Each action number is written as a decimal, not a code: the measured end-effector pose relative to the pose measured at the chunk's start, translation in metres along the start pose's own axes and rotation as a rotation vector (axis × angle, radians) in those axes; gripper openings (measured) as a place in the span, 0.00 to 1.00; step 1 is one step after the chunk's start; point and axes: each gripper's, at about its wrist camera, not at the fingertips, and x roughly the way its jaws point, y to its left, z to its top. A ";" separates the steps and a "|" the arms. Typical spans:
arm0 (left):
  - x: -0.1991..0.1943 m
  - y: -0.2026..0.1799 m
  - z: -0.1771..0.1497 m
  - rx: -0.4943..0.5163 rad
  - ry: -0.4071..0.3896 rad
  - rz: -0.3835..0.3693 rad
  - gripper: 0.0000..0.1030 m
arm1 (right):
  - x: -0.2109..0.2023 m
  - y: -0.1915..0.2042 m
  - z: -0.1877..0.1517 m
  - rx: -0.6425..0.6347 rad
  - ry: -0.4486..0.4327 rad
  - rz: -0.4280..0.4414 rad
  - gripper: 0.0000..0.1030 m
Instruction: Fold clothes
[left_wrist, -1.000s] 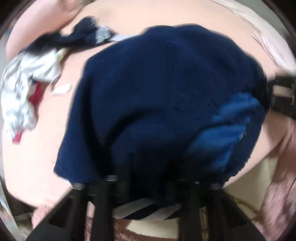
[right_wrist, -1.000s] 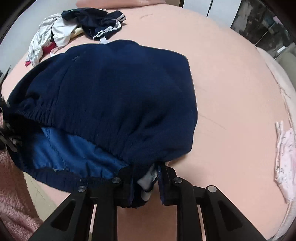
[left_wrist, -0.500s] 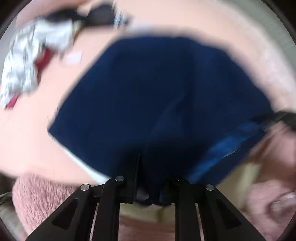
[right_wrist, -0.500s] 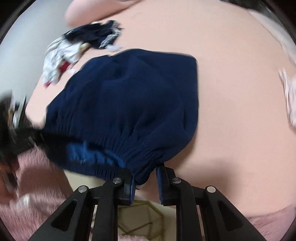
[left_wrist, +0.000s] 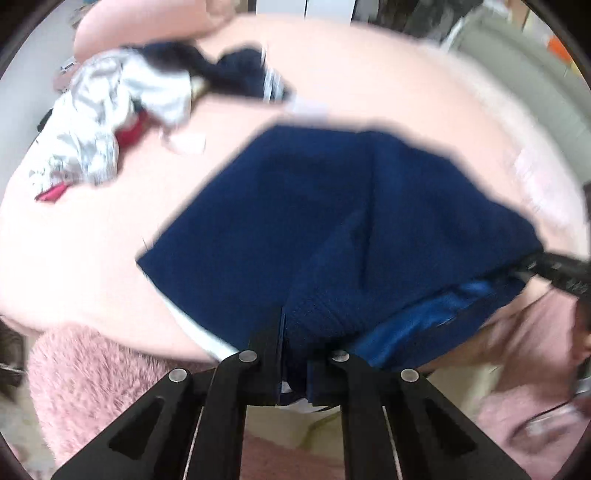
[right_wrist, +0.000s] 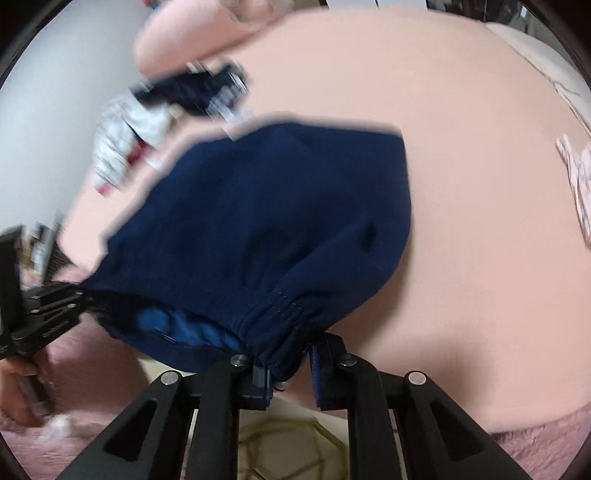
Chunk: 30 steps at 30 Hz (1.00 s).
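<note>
Navy blue shorts (left_wrist: 332, 221) with an elastic waistband and a brighter blue lining lie on the pink bed, waistband toward me and hanging past the bed's near edge. My left gripper (left_wrist: 293, 354) is shut on the left end of the waistband. My right gripper (right_wrist: 290, 360) is shut on the right end of the waistband (right_wrist: 284, 306). The shorts (right_wrist: 266, 229) stretch between the two grippers. The right gripper shows at the right edge of the left wrist view (left_wrist: 554, 269). The left gripper shows at the left of the right wrist view (right_wrist: 48, 314).
A pile of other clothes, white, red and navy (left_wrist: 140, 99), lies at the far left of the bed (left_wrist: 388, 85); it also shows in the right wrist view (right_wrist: 177, 110). A pale pink garment (right_wrist: 576, 177) lies at the right. A fluffy pink rug (left_wrist: 92, 376) covers the floor below.
Both grippers have pulled the waistband back toward the bed's near edge and lifted it. The shorts have slid toward me and stretched flatter. The jaws have stayed shut on the waistband.
</note>
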 end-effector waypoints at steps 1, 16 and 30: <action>-0.015 0.000 0.009 -0.007 -0.039 -0.035 0.07 | -0.017 0.002 0.005 -0.003 -0.036 -0.001 0.12; -0.107 -0.095 0.136 0.201 -0.282 -0.156 0.06 | -0.167 -0.013 0.104 0.043 -0.340 -0.074 0.11; -0.140 -0.152 0.057 0.376 -0.292 0.017 0.08 | -0.144 -0.055 0.035 0.212 -0.510 -0.099 0.12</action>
